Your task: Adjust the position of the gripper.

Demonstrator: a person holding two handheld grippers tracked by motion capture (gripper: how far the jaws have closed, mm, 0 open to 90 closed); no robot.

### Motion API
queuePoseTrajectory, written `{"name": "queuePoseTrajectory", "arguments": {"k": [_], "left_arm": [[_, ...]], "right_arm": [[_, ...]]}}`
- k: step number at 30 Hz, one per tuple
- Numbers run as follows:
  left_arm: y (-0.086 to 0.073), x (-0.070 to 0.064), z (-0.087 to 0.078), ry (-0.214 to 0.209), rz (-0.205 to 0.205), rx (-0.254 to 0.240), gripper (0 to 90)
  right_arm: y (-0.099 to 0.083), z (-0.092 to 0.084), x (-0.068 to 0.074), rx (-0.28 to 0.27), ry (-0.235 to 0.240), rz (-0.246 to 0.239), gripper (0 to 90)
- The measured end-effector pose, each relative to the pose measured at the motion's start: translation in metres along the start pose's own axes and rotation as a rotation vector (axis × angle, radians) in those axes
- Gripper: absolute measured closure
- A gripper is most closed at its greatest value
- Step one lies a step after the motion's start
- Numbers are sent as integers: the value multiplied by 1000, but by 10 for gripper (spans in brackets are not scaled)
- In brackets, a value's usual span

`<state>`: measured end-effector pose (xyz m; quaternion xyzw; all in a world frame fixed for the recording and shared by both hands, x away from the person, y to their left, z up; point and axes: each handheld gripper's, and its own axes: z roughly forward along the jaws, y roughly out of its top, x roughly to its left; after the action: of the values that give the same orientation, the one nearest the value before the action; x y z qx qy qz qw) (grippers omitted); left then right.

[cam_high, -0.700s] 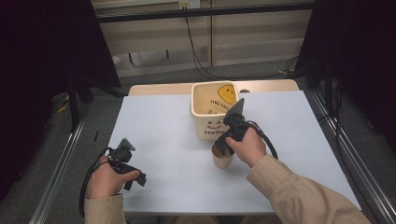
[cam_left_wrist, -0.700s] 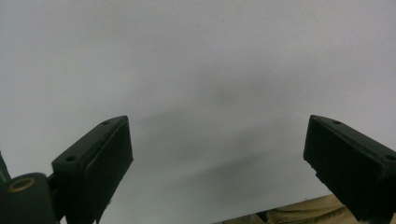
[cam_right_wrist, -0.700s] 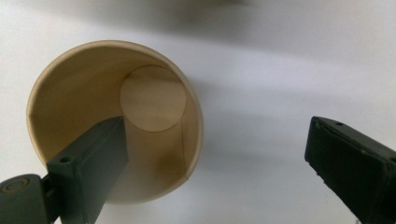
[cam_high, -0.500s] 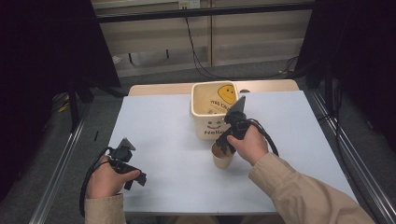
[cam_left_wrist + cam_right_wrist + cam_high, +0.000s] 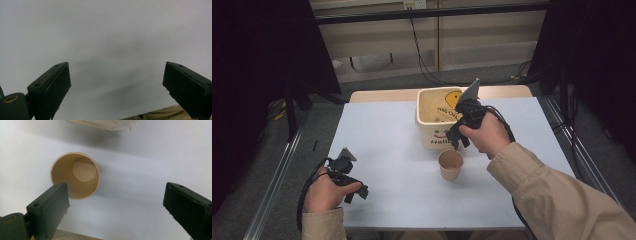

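A tan paper cup point(image 5: 451, 164) stands upright and empty on the white table point(image 5: 392, 130), just in front of a cream box point(image 5: 430, 131). My right gripper point(image 5: 457, 140) hovers above and slightly behind the cup, pointing down at it. In the right gripper view its jaws point(image 5: 116, 202) are spread wide with nothing between them, and the cup point(image 5: 75, 176) lies below, beside the left jaw. Near the table's front left corner my left gripper point(image 5: 354, 192) is held low. Its jaws point(image 5: 116, 82) stand wide apart over bare table.
The cream box has a yellow smiley face inside and printed letters on its front; its edge point(image 5: 105, 123) shows at the top of the right gripper view. Metal rails point(image 5: 277, 175) run along both sides of the table. Dark curtains hang at left and right.
The right hand has lifted up and back from the cup, which now stands uncovered on the table. The left hand has stayed in place.
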<state>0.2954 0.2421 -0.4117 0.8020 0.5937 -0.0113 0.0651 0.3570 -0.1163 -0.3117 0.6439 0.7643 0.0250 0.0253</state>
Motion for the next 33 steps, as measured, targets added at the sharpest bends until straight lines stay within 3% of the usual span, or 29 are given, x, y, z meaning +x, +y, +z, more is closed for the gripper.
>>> {"name": "queuePoseTrajectory", "arguments": {"k": [7, 12, 18, 28, 33], "left_arm": [[1, -1, -1, 1, 16, 4, 76], [0, -2, 0, 1, 11, -3, 76], [0, -2, 0, 1, 4, -3, 70], [0, 0, -2, 0, 14, 2, 65], [-1, 0, -3, -4, 15, 2, 65]], "right_arm": [[6, -32, -3, -29, 11, 8, 61], [8, -45, -5, -35, 8, 25, 61], [10, -50, -3, -42, 11, 23, 60], [15, -44, 26, -28, 15, -6, 63], [16, -47, 30, -42, 5, -4, 62]]}}
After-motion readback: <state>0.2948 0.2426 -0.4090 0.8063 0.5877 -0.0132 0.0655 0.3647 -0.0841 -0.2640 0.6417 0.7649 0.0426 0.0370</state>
